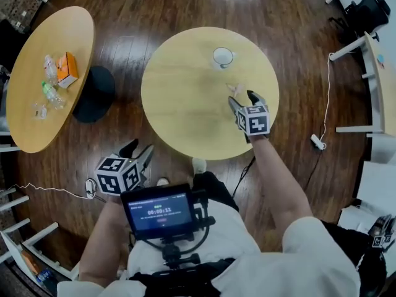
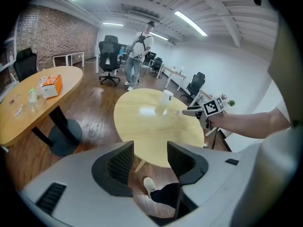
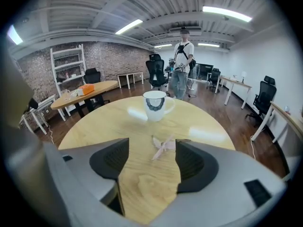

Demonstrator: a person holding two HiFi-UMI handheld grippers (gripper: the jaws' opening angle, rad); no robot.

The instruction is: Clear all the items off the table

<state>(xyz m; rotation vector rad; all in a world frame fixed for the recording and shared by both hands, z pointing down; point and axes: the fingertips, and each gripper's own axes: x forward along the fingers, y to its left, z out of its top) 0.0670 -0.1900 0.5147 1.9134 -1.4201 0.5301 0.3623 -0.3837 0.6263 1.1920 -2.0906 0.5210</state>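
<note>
One white mug (image 3: 155,105) and one pink scrap (image 3: 163,148) sat on the round table (image 3: 104,122) — the scrap's long axis slanted toward the mug. The right gripper (image 1: 242,97) hung just short of the scrap, jaws apart; the left gripper (image 2: 150,148) gaped empty.

At the left of the head view, an oval side tabletop (image 1: 37,113) is carrying an orange box (image 1: 67,68), with a few clear plastic bottles (image 1: 51,82) lying just beside it. A white cable (image 1: 328,91) is trailing across the wooden floor (image 1: 124,5) at the right. In the right gripper view, a person (image 3: 182,60) is standing at upper centre near black office chairs (image 3: 156,72), and a white shelf (image 3: 66,70) is standing by the brick wall (image 3: 113,60) at the left.
</note>
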